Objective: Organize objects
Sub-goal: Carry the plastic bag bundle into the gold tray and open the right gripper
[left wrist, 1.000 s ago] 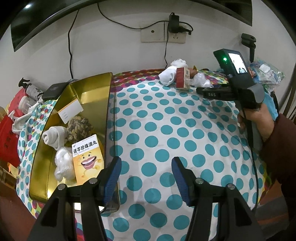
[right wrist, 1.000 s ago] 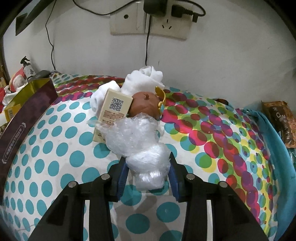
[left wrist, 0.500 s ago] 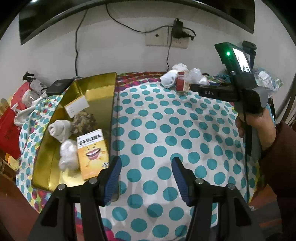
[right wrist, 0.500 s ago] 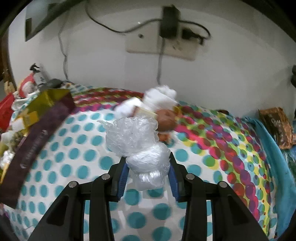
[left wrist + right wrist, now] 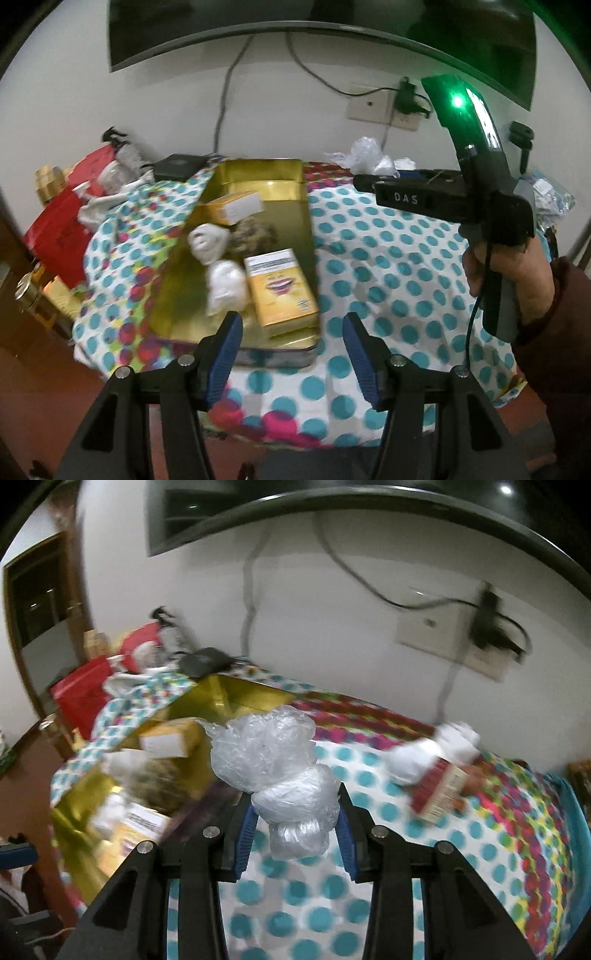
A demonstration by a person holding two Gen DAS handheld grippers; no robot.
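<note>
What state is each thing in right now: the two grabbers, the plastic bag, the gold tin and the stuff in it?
Left gripper: fingers open, empty, over the tin's near end.
Right gripper: fingers shut on the plastic bag.
Plastic bag: crumpled, knotted, held off the tablecloth.
Gold tin: lidless, partly filled.
Yellow box: lying in the tin, face up.
Red box: on the tablecloth, outside the tin.

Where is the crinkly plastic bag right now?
In the right wrist view, the crumpled plastic bag sits pinched in the right gripper, lifted off the dotted tablecloth, just right of the gold tin.
</note>
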